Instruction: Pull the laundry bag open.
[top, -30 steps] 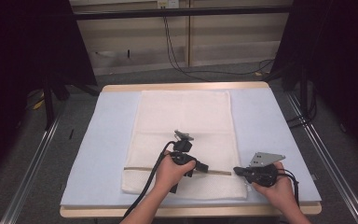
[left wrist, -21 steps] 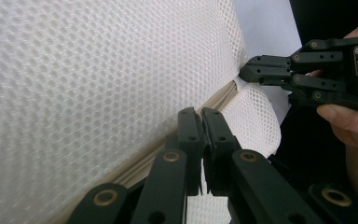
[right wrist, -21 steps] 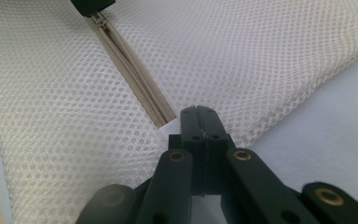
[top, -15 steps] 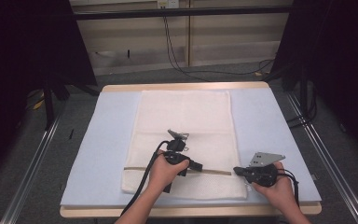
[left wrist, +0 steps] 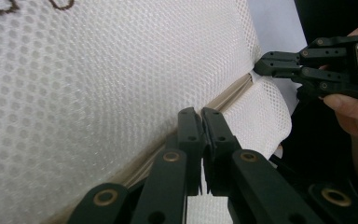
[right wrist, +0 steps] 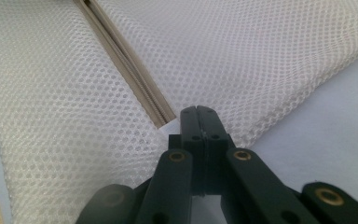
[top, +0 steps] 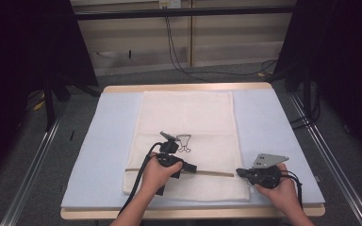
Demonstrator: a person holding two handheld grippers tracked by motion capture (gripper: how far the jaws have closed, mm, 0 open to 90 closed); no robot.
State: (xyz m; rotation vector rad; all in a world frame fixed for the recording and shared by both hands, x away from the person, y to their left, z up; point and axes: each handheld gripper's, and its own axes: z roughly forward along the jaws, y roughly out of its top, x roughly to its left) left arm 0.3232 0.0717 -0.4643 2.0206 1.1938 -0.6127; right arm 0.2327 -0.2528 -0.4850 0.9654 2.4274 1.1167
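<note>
A white mesh bag (top: 188, 122) lies flat on a pale blue mat (top: 273, 122). A tan zipper (top: 214, 173) runs across its near end. My left gripper (top: 193, 168) lies over that zipper line with its jaws shut on the zipper (left wrist: 230, 93); the pull itself is hidden between them (left wrist: 201, 114). My right gripper (top: 239, 172) is shut on the bag's right edge, at the end of the zipper (right wrist: 130, 65). Its jaws (right wrist: 198, 112) pinch the mesh there. The left gripper view shows the right gripper (left wrist: 261, 65) just past the zipper's end.
A small dark line drawing (top: 184, 141) is printed on the bag just beyond my left hand. The mat covers a wooden table (top: 188, 87) with metal rails on either side. Cables hang over the floor behind the table.
My left gripper has slid to the left along the zipper line, away from the right gripper. The right hand has stayed where it was.
</note>
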